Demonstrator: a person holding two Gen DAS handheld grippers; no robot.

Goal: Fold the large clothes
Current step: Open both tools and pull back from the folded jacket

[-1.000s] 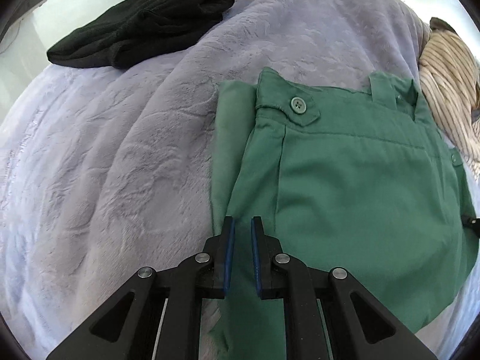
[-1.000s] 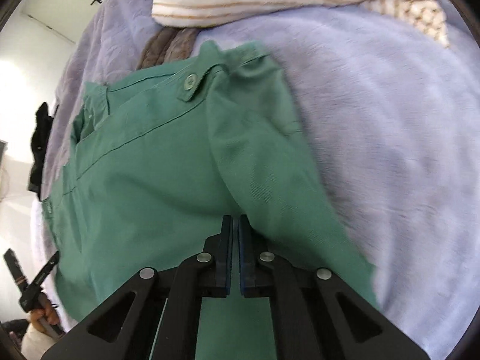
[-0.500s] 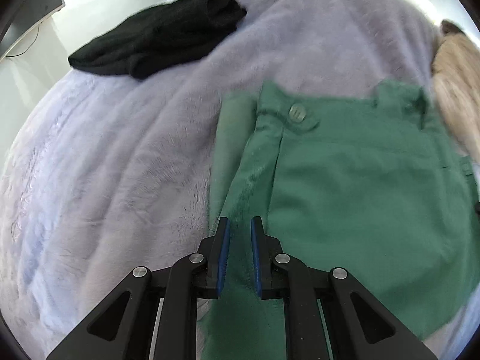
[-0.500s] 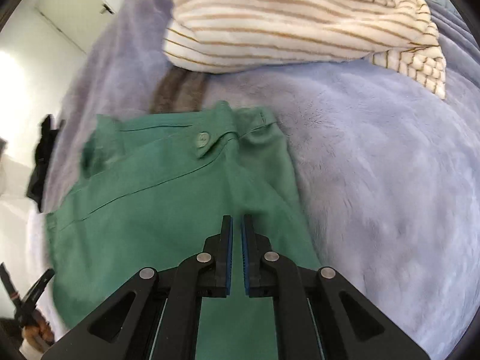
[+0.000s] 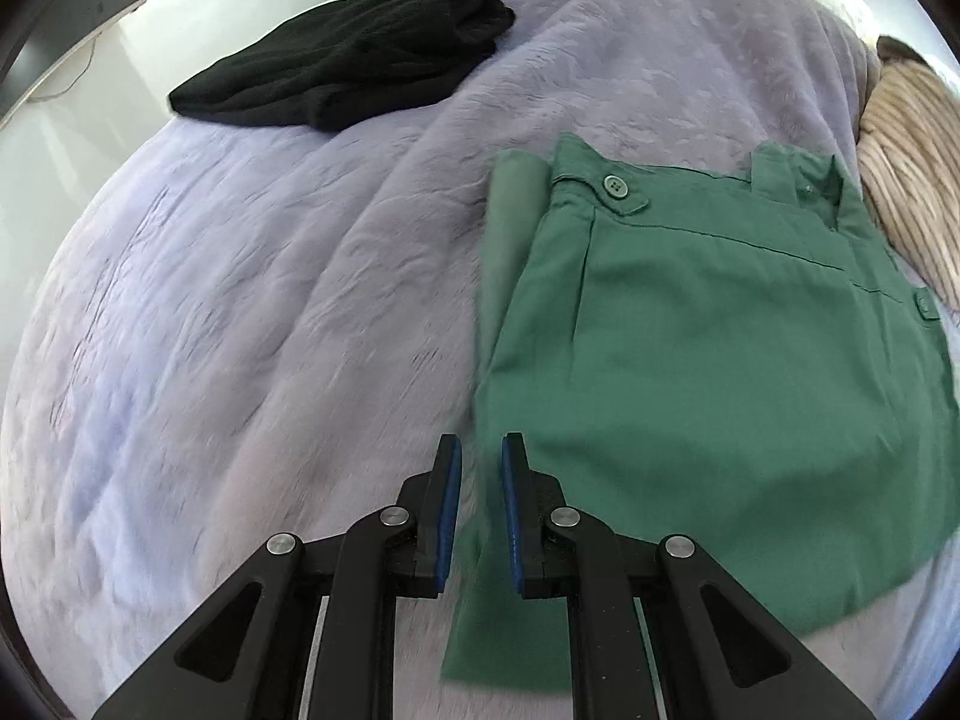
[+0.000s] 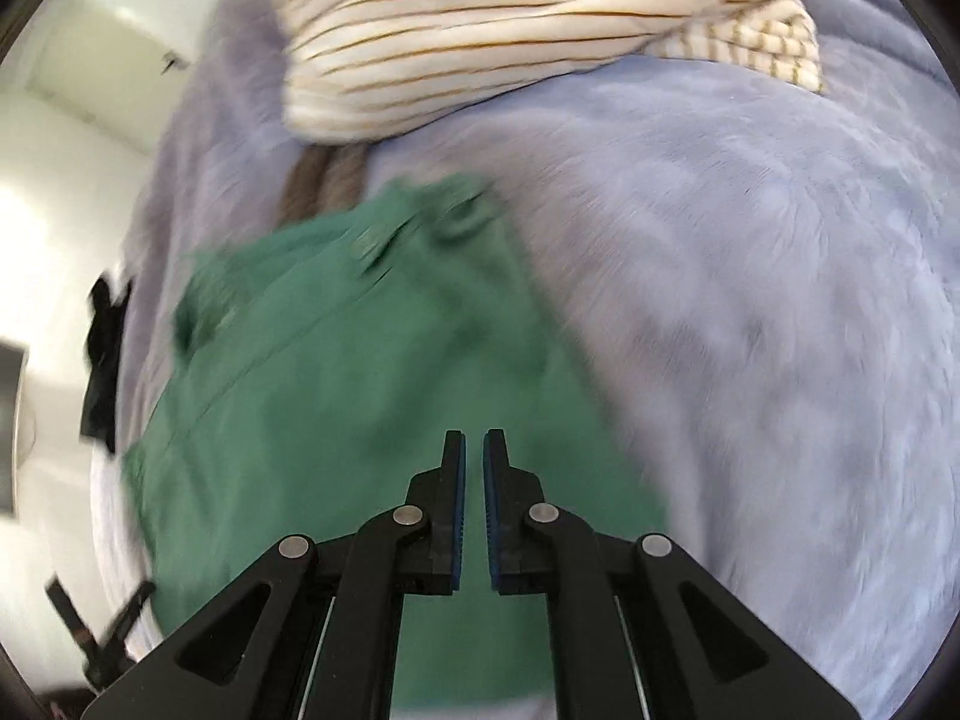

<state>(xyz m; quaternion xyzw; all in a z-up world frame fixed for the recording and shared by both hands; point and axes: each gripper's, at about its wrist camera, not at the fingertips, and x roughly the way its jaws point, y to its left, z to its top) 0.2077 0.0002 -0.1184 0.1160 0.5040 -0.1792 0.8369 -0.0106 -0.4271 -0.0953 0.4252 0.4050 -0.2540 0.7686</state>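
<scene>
On the bed, over a lilac plush blanket (image 5: 252,312), a pair of green trousers (image 5: 708,372) lies folded, waistband toward the far side with a round button (image 5: 613,185) on its tab and a paler inner layer showing along the left edge. Seen from the left wrist, the left gripper (image 5: 480,468) hangs low above the near left edge of the trousers; its blue-padded fingers (image 5: 451,498) stand a narrow gap apart, and a strip of green cloth shows in the gap and runs out below it, though nothing shows the pads pinching it. Well beyond, near the far left edge of the bed, a folded black garment (image 5: 354,66) rests on the blanket. At the far right a cream striped garment (image 5: 906,162) lies just beside the waistband.

From the right wrist the view is blurred. The right gripper (image 6: 474,468) is over the near part of the green trousers (image 6: 336,408), its fingers (image 6: 497,504) slightly parted with green fabric visible between and behind them; whether they touch it I cannot tell. Past the trousers lies the cream striped garment (image 6: 510,30), with a brown-grey piece of cloth (image 6: 327,180) showing between the two. The blanket (image 6: 750,312) fills the right side
</scene>
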